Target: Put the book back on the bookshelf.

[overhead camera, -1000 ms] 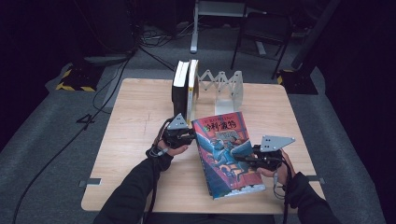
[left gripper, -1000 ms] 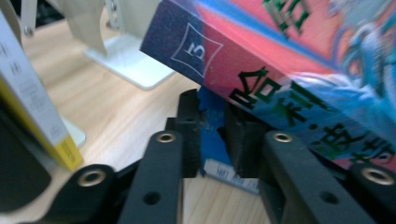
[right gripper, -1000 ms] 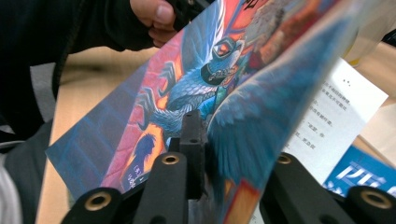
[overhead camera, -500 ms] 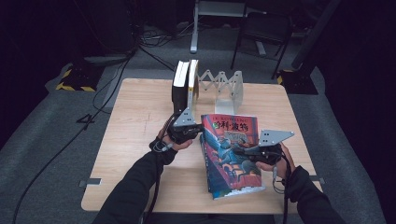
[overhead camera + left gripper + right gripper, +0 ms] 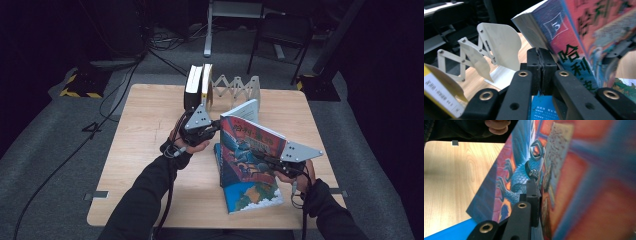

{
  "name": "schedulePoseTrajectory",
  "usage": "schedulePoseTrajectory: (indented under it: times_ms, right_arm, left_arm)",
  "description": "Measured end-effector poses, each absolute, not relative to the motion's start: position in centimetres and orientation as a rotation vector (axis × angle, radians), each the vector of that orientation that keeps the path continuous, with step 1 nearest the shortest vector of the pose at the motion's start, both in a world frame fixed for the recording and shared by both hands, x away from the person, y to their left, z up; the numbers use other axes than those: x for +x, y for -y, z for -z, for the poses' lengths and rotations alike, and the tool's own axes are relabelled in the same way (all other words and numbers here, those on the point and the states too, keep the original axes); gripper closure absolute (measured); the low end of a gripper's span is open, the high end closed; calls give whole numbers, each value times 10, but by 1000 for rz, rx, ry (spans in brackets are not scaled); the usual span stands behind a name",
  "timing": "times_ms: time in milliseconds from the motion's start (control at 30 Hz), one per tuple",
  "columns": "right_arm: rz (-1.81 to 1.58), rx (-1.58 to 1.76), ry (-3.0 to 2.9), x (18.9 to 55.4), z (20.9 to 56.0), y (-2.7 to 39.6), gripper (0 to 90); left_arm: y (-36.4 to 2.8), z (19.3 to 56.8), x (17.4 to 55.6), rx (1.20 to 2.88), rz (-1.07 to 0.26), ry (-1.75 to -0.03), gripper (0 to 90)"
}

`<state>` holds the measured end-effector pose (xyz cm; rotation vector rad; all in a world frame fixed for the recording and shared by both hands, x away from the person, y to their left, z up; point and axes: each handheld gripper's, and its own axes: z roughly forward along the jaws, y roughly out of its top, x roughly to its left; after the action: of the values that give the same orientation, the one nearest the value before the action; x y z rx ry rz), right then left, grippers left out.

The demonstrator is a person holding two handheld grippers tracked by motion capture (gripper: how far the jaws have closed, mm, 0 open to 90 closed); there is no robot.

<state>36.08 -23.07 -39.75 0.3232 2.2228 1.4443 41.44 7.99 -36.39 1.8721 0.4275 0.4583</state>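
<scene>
A thick book with a colourful illustrated cover (image 5: 248, 145) stands tilted up on the wooden table (image 5: 145, 150), spine side raised. My left gripper (image 5: 216, 129) is at its raised spine corner. In the left gripper view its jaws (image 5: 539, 53) are pressed together against the lower edge of the book (image 5: 574, 37); a pinched cover cannot be made out. My right gripper (image 5: 260, 159) holds the book's right side. In the right gripper view the cover (image 5: 524, 170) runs between the jaws (image 5: 534, 185), hiding one. A second book with a blue edge (image 5: 252, 197) lies flat underneath.
A white accordion book rack (image 5: 235, 87) stands at the table's far edge, with two upright books (image 5: 197, 87) at its left end. The rack (image 5: 496, 42) is close behind the raised book. A chair and cables are on the floor beyond.
The colourful book has risen from lying flat to a steep tilt. My left gripper has gone up with its spine side. The right gripper has stayed near the book's right edge.
</scene>
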Motion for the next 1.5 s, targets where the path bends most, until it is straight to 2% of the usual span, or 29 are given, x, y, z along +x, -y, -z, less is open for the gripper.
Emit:
schedulePoseTrajectory:
  times_ms: [67, 133, 200, 433, 833, 1100, 1267, 1500]
  right_arm:
    - [-1443, 319, -2217, 359, 398, 232, 847]
    - [-1468, 313, -2212, 352, 399, 235, 847]
    - [-1481, 313, -2212, 350, 399, 237, 847]
    - [-1501, 308, -2193, 336, 402, 244, 845]
    - [-1502, 305, -2185, 331, 402, 246, 841]
    - [-1503, 305, -2180, 327, 403, 249, 839]
    - [-1505, 296, -2176, 324, 403, 248, 839]
    - [-1506, 298, -2171, 322, 404, 249, 839]
  left_arm:
    - [-80, 366, 411, 1860, -461, -431, 812]
    - [-79, 370, 402, 1847, -493, -446, 741]
    - [-79, 373, 398, 1843, -474, -440, 726]
    - [-80, 397, 377, 1910, -488, -471, 560]
    - [-77, 444, 349, 2135, -452, -480, 458]
    - [-80, 453, 336, 2156, -382, -486, 416]
    - [-74, 466, 325, 2202, -294, -461, 391]
    - [-60, 470, 331, 2162, -229, -479, 328]
